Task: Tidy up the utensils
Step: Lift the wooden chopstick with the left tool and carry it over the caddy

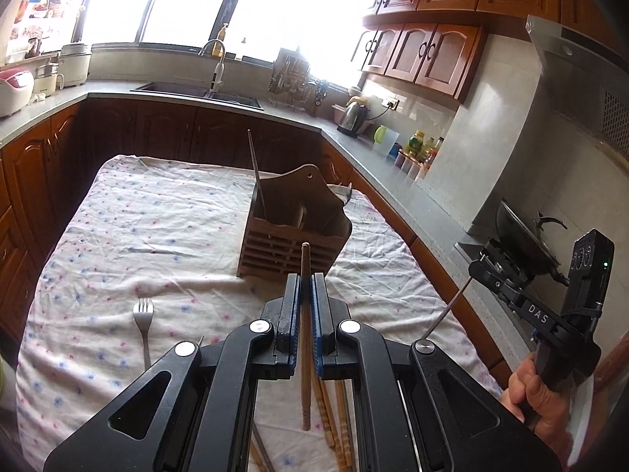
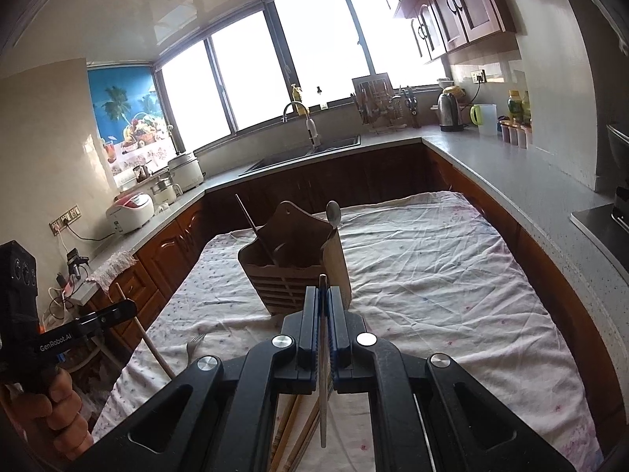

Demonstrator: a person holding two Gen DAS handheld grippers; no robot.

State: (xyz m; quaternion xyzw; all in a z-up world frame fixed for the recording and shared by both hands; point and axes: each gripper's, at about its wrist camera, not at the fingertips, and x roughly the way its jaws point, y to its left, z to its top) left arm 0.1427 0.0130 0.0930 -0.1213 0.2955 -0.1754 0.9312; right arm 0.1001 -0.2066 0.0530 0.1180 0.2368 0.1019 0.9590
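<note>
A wooden utensil holder (image 1: pixel 293 228) stands mid-table on the flowered cloth; it also shows in the right wrist view (image 2: pixel 293 267), with a chopstick and a metal spoon (image 2: pixel 333 212) standing in it. My left gripper (image 1: pixel 306 291) is shut on a wooden chopstick (image 1: pixel 306 338) just short of the holder. My right gripper (image 2: pixel 323 303) is shut on a thin metal utensil (image 2: pixel 323 393), also close before the holder. A steel fork (image 1: pixel 143 318) lies on the cloth at the left. More wooden chopsticks (image 1: pixel 334 413) lie under the grippers.
The table cloth (image 1: pixel 157 228) covers the whole table. Kitchen counters (image 1: pixel 393 181) with a sink, kettle (image 1: pixel 352 118) and bottles surround it. The other gripper and hand (image 1: pixel 550 314) show at the right edge of the left view.
</note>
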